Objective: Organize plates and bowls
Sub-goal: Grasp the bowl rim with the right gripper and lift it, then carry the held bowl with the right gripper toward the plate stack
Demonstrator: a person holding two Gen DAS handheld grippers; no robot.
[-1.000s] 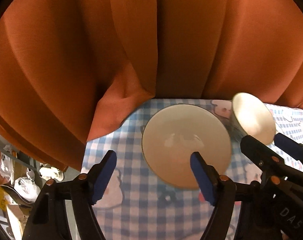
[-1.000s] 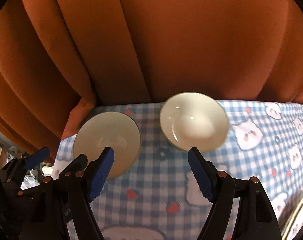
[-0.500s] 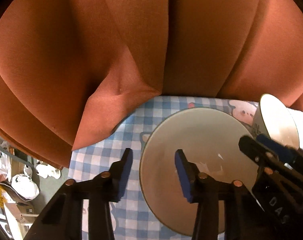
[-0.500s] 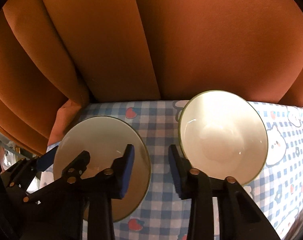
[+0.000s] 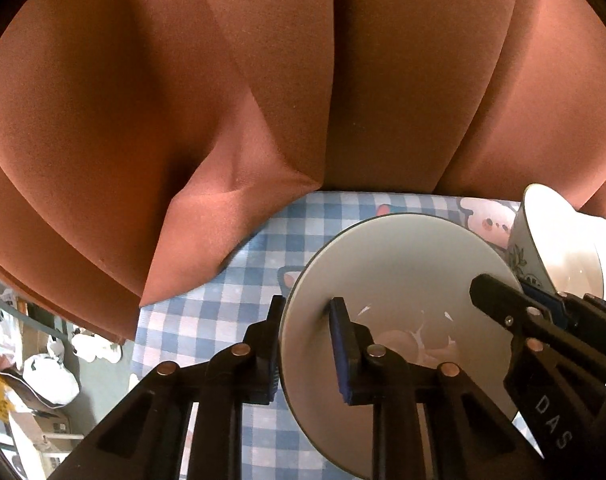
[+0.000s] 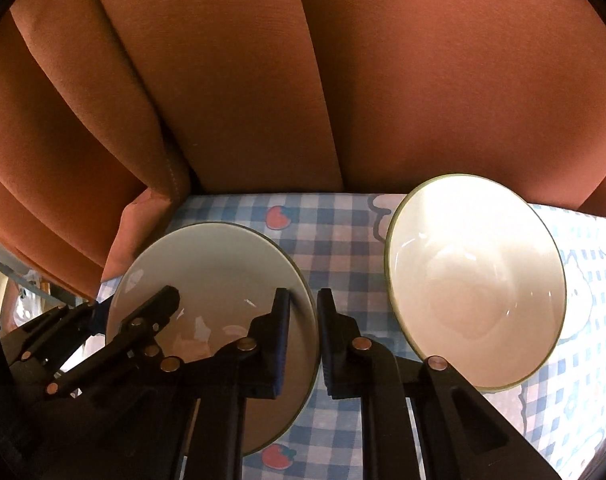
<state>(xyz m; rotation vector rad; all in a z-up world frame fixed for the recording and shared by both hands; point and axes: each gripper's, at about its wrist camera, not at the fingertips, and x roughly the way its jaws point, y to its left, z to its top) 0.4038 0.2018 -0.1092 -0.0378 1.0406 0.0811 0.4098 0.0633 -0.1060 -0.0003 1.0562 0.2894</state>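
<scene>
both grippers clamped on one grey bowl (image 6: 219,280) at the counter's (image 6: 339,240) left end: left gripper (image 5: 303,344) on its left rim, right gripper (image 6: 303,340) on its right rim, jaws just closed onto it. bowl not yet off the checked cloth, so probably only the first grasp made; lifting and stacking all left. white bowl (image 6: 475,284) just right of the grey bowl, apart from it, untouched. no plates in view. orange curtain (image 5: 263,92) close behind the grey bowl, one fold draped onto the counter edge left of it, possibly in the way.
</scene>
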